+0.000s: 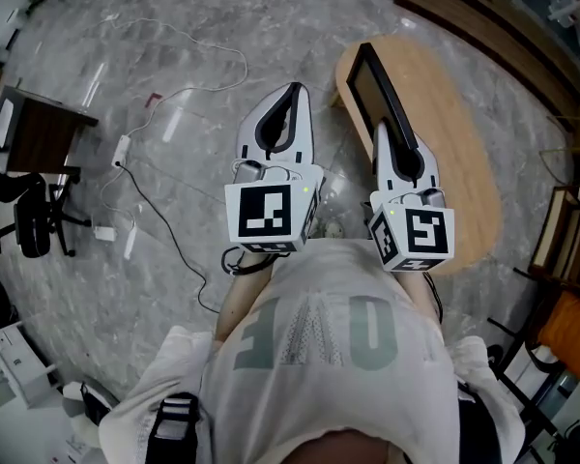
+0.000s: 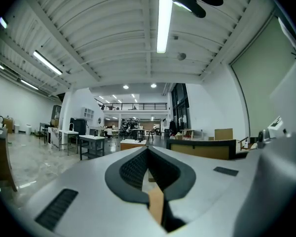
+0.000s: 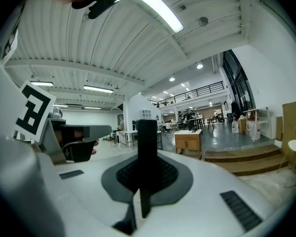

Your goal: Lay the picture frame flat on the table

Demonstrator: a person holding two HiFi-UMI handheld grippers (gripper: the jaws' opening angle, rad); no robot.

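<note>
In the head view my right gripper (image 1: 387,133) is shut on the near end of the black picture frame (image 1: 375,80). The frame stands on edge over the left rim of the oval wooden table (image 1: 454,153) and runs away from me. The right gripper view shows the frame (image 3: 147,137) as a black upright bar clamped between the dark pads (image 3: 164,174) of my right gripper (image 3: 144,158). My left gripper (image 1: 291,91) hovers over the floor left of the table. It is shut with nothing between its tips, as the left gripper (image 2: 148,150) also shows in its own view.
White cables and a power strip (image 1: 122,149) lie on the marble floor to the left. A dark desk (image 1: 43,129) and an office chair (image 1: 34,222) stand at the far left. Wooden steps (image 3: 246,161) and work tables (image 2: 91,143) stand further out in the hall.
</note>
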